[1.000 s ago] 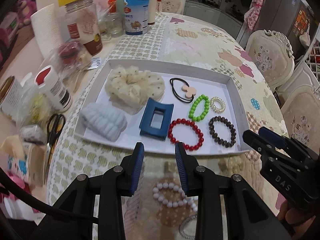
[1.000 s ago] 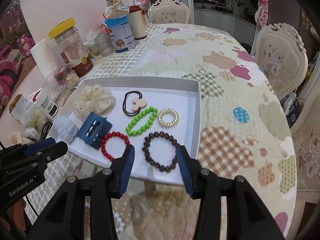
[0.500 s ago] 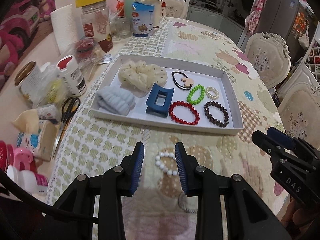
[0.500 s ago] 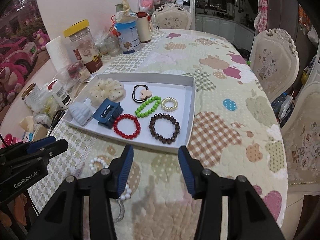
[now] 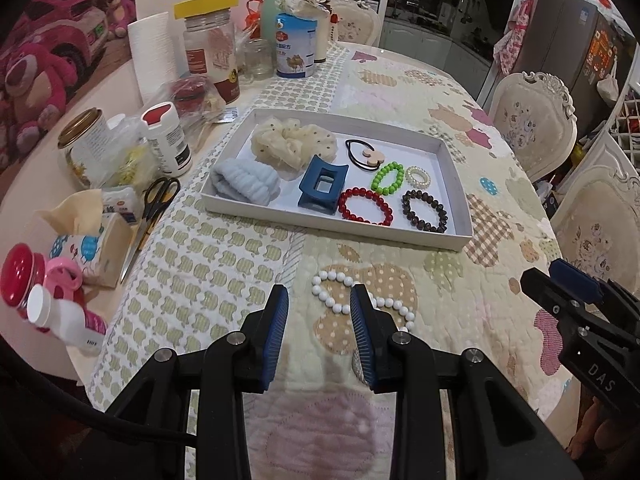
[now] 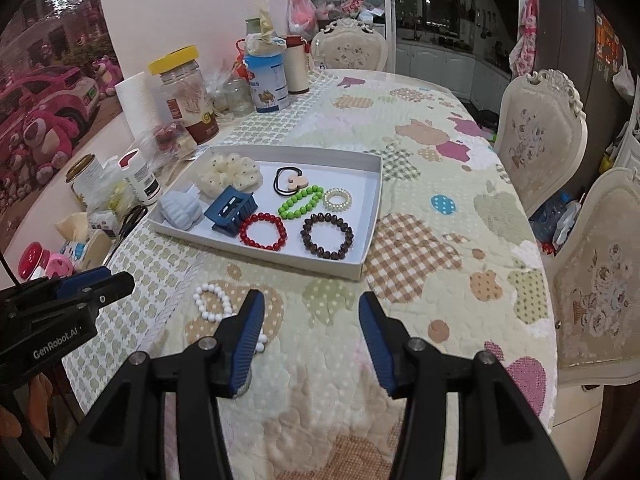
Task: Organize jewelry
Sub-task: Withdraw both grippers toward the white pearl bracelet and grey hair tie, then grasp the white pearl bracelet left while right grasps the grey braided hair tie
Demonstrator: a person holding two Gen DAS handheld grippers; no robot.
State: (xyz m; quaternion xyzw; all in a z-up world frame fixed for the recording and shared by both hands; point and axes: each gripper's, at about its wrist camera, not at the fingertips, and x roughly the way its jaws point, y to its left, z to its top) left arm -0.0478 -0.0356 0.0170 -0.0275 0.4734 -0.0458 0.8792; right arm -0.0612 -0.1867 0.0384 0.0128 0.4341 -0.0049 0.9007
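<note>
- One white tray [image 5: 460, 236] on the quilted table;
- Four bead bracelets in all — three in the tray, red [image 5: 366, 207], green [image 5: 387, 178] and dark brown [image 5: 425, 211]; one white [image 5: 362, 300] on the cloth at the near side;
- Two scrunchies: cream dotted [image 5: 294, 147], pale blue [image 5: 245, 181];
- One blue claw clip [image 5: 322, 190];
- One black hair tie with a wooden charm [image 5: 364, 154];
- One small pearly coil tie [image 5: 418, 176];
- Two grippers — left [image 5: 319, 304], right [image 6: 311, 308];
- One pair of scissors [image 5: 156, 196] at the left.

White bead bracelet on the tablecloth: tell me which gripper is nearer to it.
Left. The left gripper hangs open right over the white bead bracelet, its fingers to either side. The right gripper is open too, off to the bracelet's right.
</note>
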